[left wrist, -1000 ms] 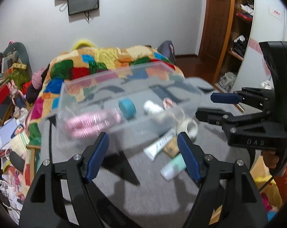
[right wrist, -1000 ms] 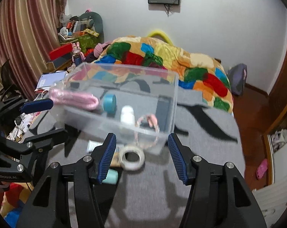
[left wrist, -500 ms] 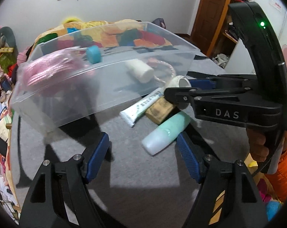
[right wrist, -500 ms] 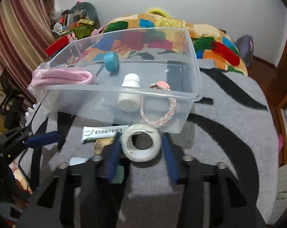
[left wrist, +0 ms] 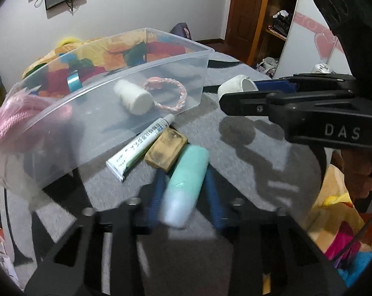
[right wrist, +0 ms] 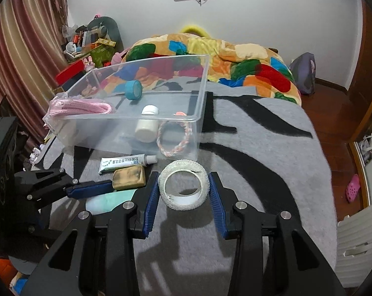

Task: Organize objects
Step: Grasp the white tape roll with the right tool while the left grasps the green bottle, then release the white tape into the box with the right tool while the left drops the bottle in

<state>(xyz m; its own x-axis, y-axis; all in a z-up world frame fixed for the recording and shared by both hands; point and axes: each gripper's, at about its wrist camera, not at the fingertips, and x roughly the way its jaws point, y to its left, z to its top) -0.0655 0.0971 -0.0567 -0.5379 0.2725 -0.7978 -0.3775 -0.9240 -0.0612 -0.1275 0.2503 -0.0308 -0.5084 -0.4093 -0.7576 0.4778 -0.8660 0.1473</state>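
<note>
A clear plastic bin [right wrist: 200,113] stands on the grey cloth and holds a pink rope [right wrist: 80,107], a blue tape roll [right wrist: 133,90], a white bottle [right wrist: 147,125] and a pink bracelet [right wrist: 175,139]. My right gripper [right wrist: 183,190] is shut on a white tape roll [right wrist: 183,188], held just above the cloth; it shows in the left wrist view [left wrist: 236,88]. My left gripper [left wrist: 184,185] has its fingers closed on a mint green bottle [left wrist: 186,180]. A white tube [left wrist: 139,145] and a tan block [left wrist: 166,149] lie in front of the bin.
A bed with a patchwork quilt [right wrist: 235,59] lies behind the bin. Cluttered shelves and a curtain [right wrist: 25,44] stand at the left, a wooden door and wardrobe [left wrist: 267,12] at the right. The grey cloth with black stripes [right wrist: 272,153] extends right of the bin.
Both grippers came down toward the loose items. The right one closed on the white tape roll and lifted it. The left one moved onto the mint bottle and closed around it.
</note>
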